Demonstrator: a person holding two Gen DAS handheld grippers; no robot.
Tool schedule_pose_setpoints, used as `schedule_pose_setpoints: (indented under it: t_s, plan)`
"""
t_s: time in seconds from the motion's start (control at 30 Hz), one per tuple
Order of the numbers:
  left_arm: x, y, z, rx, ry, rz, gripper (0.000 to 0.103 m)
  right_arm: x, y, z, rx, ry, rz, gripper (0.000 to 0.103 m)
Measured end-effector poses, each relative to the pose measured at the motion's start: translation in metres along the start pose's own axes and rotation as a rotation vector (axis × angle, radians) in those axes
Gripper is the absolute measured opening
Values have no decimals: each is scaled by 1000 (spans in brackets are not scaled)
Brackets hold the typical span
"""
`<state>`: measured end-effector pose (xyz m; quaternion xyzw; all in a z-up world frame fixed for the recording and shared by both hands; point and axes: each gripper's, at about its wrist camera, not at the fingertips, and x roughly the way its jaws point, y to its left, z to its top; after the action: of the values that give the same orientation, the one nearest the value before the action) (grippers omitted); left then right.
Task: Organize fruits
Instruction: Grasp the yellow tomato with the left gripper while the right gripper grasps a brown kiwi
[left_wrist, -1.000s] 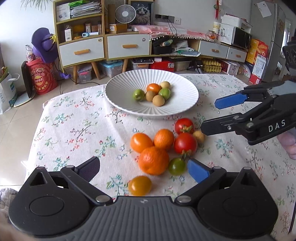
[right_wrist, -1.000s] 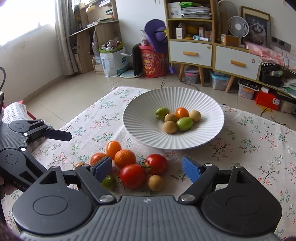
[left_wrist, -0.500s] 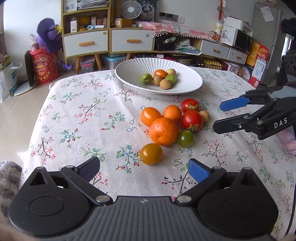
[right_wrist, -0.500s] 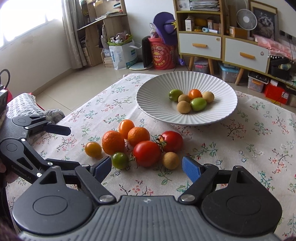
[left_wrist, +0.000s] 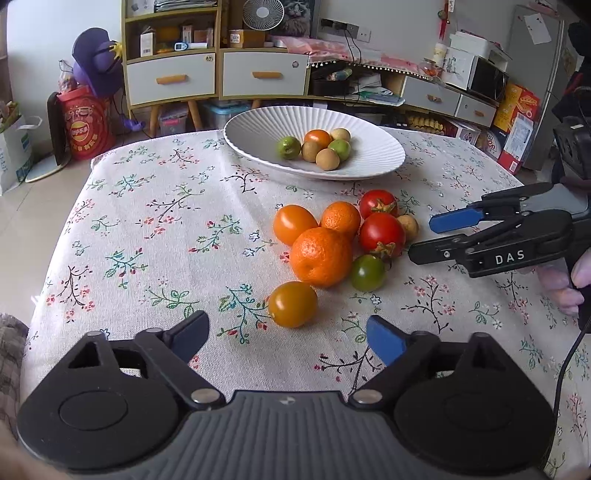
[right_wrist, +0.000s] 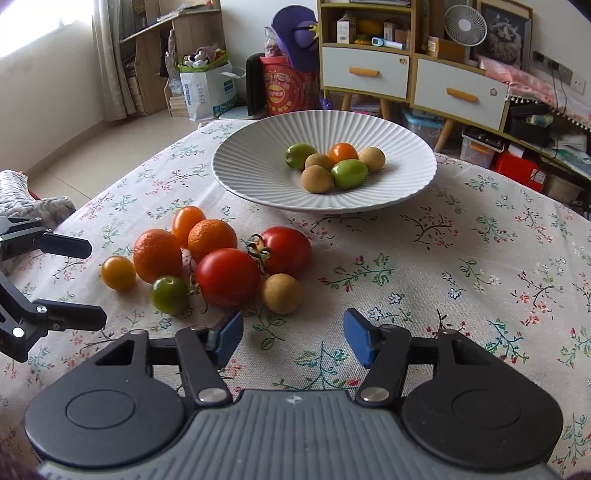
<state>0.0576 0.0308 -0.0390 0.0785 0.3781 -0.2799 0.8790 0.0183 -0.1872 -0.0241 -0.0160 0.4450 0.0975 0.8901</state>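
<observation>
Left wrist view: "DAS" on right hand-held gripper (left_wrist: 424, 236), jaws closing, empty.

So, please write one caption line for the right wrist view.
Open right gripper, jaws just narrowing and empty, near a longan beside tomatoes and oranges; ribbed plate behind.

Beyond your table you face a cabinet (left_wrist: 218, 74) with pale drawers, a fan (left_wrist: 260, 14) on top, against a white wall (left_wrist: 40, 44). Left, a curtained window (right_wrist: 33, 26) lights the tiled floor (right_wrist: 92, 158); right stands a fridge (left_wrist: 535, 74).
</observation>
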Motion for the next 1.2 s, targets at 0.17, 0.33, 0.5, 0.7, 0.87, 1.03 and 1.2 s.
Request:
schedule_pose_setpoints:
  t_s: [0.17, 0.33, 0.5, 0.7, 0.87, 1.03, 1.2]
  plan:
    - [2, -1, 1, -2, 5, -7, 71, 0, 3, 2, -17, -6, -7, 49]
    - [1, -2, 4, 5, -15, -2, 58, 1, 3, 5, -25, -11, -4, 41]
    - [5, -3, 6, -8, -4, -2, 47, 2, 2, 7, -20, -11, -4, 36]
    - [6, -5, 7, -3, -8, -4, 40, 4, 3, 10, -21, -9, -1, 32]
    - [7, -7, 8, 0, -7, -6, 34, 5, 4, 10, -14, -9, 2, 30]
    - [7, -7, 8, 5, -8, -6, 28, 4, 4, 11, -18, -9, 16, 23]
    - [7, -8, 8, 4, -12, -5, 27, 3, 4, 11, -14, -13, 20, 22]
